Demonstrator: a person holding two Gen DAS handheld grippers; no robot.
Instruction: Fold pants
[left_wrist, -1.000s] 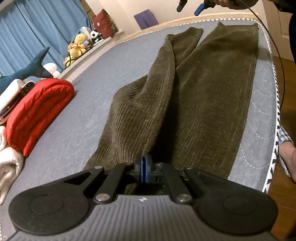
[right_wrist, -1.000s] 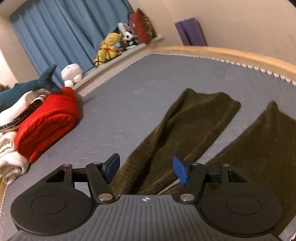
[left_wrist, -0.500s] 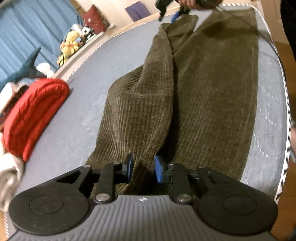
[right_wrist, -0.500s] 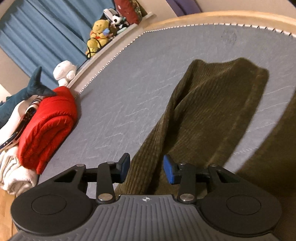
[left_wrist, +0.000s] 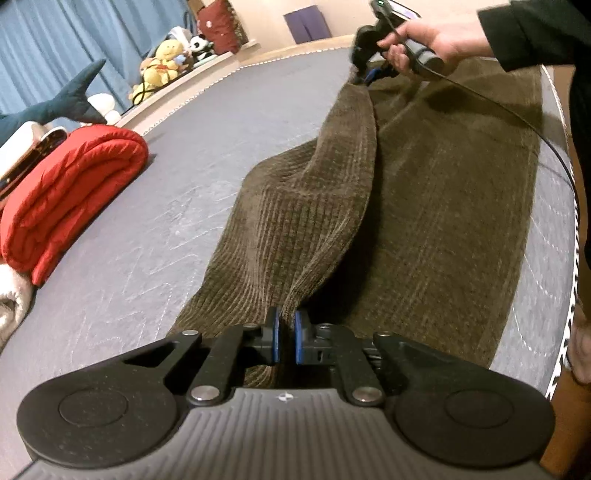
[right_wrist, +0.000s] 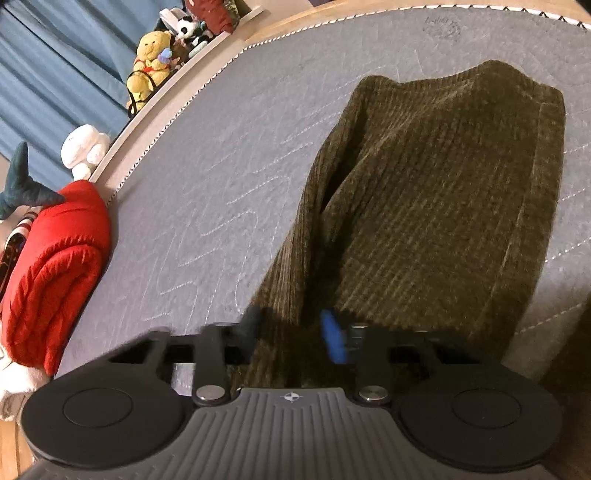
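Olive-brown corduroy pants (left_wrist: 436, 192) lie lengthwise on the grey mattress (left_wrist: 221, 129). My left gripper (left_wrist: 286, 334) is shut on a fold of the pants at the near end, and the left leg rises in a ridge from it. My right gripper (left_wrist: 365, 72), held by a hand, is at the far hem of that leg. In the right wrist view the right gripper (right_wrist: 293, 332) is blurred, its blue pads apart on either side of the leg's (right_wrist: 424, 192) edge.
A rolled red blanket (left_wrist: 66, 192) and white towels lie at the mattress's left side. Plush toys (left_wrist: 162, 62) and a shark plush sit on the ledge by blue curtains. The mattress's right edge (left_wrist: 570, 258) drops to a wooden floor. A cable trails from the right gripper.
My left gripper opened, then shut again on the pants' fold and lifted it. My right gripper dropped to the left leg's hem and its pads narrowed around the edge.
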